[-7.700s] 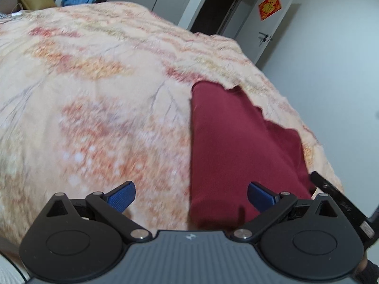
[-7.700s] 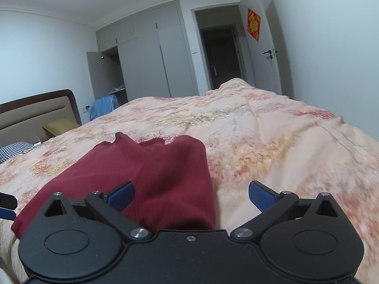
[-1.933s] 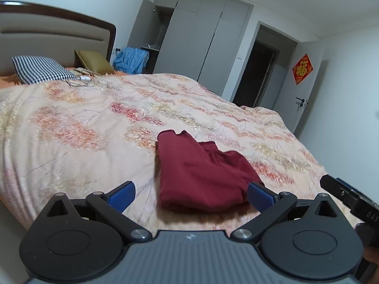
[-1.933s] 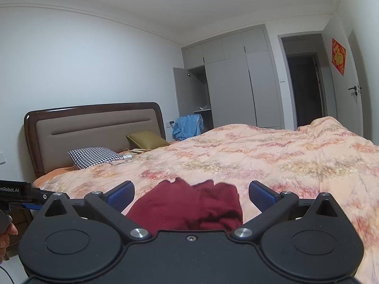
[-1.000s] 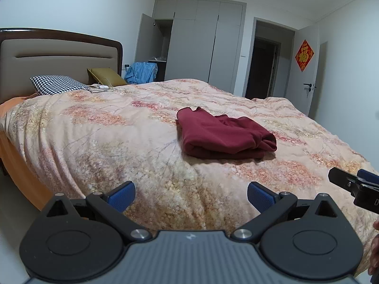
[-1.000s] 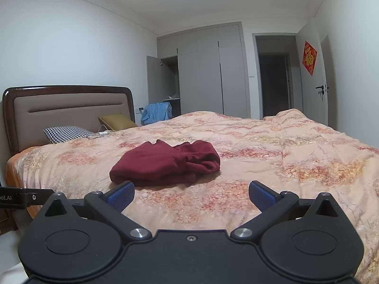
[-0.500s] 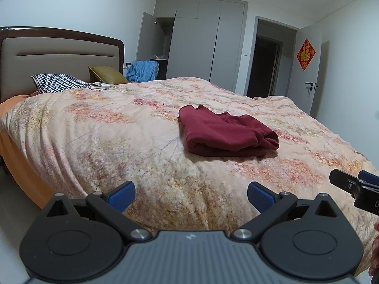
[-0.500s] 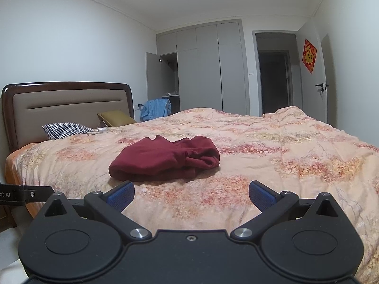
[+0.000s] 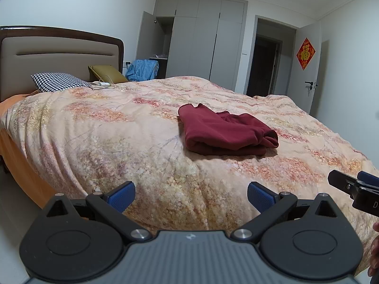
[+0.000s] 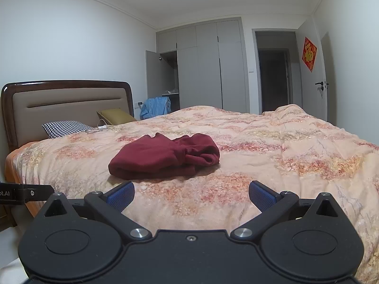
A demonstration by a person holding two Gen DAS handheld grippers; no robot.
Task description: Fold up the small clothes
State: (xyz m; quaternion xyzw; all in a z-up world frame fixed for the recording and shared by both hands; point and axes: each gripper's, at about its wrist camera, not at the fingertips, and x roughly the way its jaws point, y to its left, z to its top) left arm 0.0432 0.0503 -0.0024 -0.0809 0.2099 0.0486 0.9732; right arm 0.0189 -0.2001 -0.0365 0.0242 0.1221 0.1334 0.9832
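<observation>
Both the left tool [image 9: 190, 195] and right tool [image 10: 191, 195] are hanging open and empty, while the folded maroon garment [image 9: 225, 131] is sitting loosely bunched on the bed [image 9: 118, 142]; its rolled end risks unfurling.

folded garment [image 9: 225, 130] on quilt [image 9: 118, 137], mid-bed; pillow [image 9: 59, 82] and cushion [image 9: 107, 73] at headboard [image 9: 59, 49], left of garment; wardrobe [image 9: 203, 40] behind bed; doorway [image 9: 265, 66] right of wardrobe; both grippers before garment, well apart from it
</observation>
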